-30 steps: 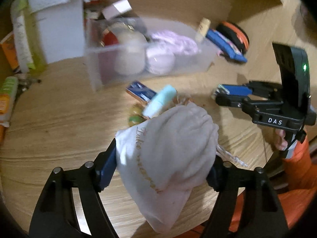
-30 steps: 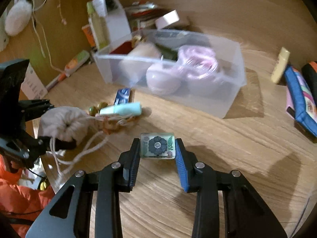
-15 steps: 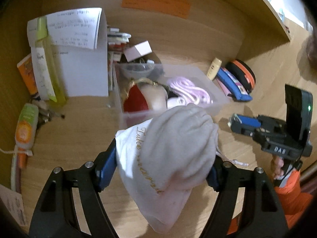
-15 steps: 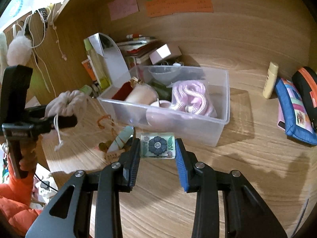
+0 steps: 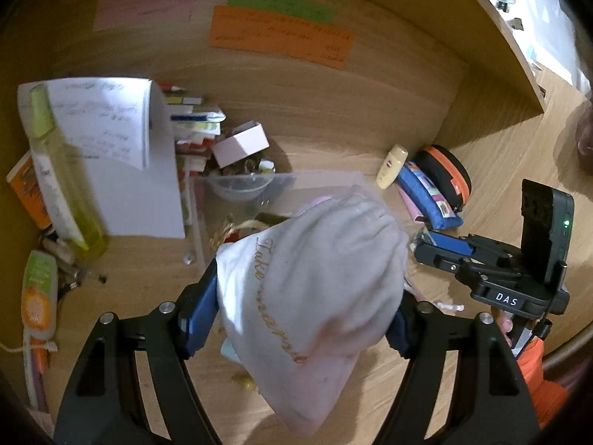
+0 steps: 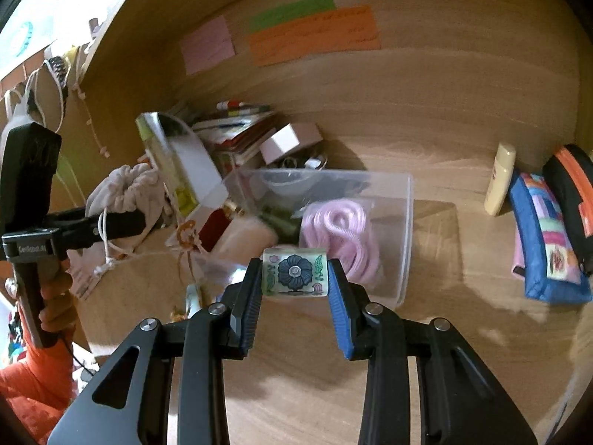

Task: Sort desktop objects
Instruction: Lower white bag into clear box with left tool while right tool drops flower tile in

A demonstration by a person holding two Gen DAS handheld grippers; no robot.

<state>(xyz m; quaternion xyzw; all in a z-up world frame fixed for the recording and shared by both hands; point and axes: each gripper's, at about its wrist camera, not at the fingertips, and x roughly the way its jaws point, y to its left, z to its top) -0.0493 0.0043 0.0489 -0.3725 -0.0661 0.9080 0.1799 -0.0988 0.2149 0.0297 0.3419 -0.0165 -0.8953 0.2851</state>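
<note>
My left gripper (image 5: 302, 319) is shut on a white drawstring pouch (image 5: 311, 285) with gold lettering and holds it in the air near the clear plastic bin (image 5: 192, 215). The pouch also shows in the right wrist view (image 6: 126, 193), left of the bin (image 6: 406, 222). My right gripper (image 6: 294, 278) is shut on a small clear block with a blue flower print (image 6: 294, 272), held above the bin's front edge. The right gripper shows in the left wrist view (image 5: 426, 246) to the right of the pouch.
The bin holds a pink coiled cord (image 6: 335, 233), a red pouch (image 6: 217, 226) and a small bowl (image 5: 241, 185). A blue pencil case (image 6: 545, 244), a black-orange case (image 6: 570, 189) and a cream tube (image 6: 500, 178) lie right. A paper stand (image 5: 126, 163), green bottle (image 5: 59, 178), books and a box (image 5: 241, 144) stand behind.
Both grippers rose from the desk and moved toward the bin, each still holding its object. The loose items on the desk have dropped low or out of view.
</note>
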